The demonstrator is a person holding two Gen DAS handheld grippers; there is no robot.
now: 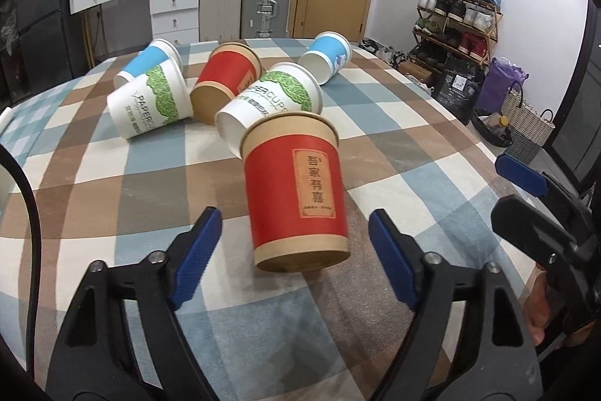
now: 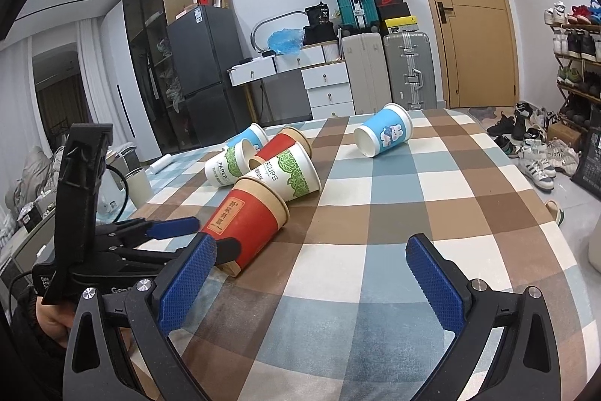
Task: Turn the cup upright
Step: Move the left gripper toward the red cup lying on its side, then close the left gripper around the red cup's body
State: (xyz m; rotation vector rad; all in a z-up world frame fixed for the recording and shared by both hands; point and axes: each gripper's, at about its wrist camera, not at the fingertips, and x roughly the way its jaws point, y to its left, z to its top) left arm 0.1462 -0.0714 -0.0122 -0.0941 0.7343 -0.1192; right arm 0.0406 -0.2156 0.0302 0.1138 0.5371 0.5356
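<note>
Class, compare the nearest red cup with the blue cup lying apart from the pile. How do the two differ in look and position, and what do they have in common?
The nearest red cup has kraft-brown bands and a label of Chinese characters; the blue cup is blue and white with a cartoon figure. The red cup lies between the open fingers of the left tool, touching a green-leaf cup; the blue cup lies alone, farther off. Both are paper cups lying on their sides on the checked cloth.

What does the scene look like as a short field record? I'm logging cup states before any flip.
cups on table: six, all lying on their sides
nearest cup: red cup, base toward the left tool
left tool: open, astride the red cup, not gripping
right tool: open, holding nothing
lone cup: blue cup, apart from the cluster
surface: checked tablecloth
</note>
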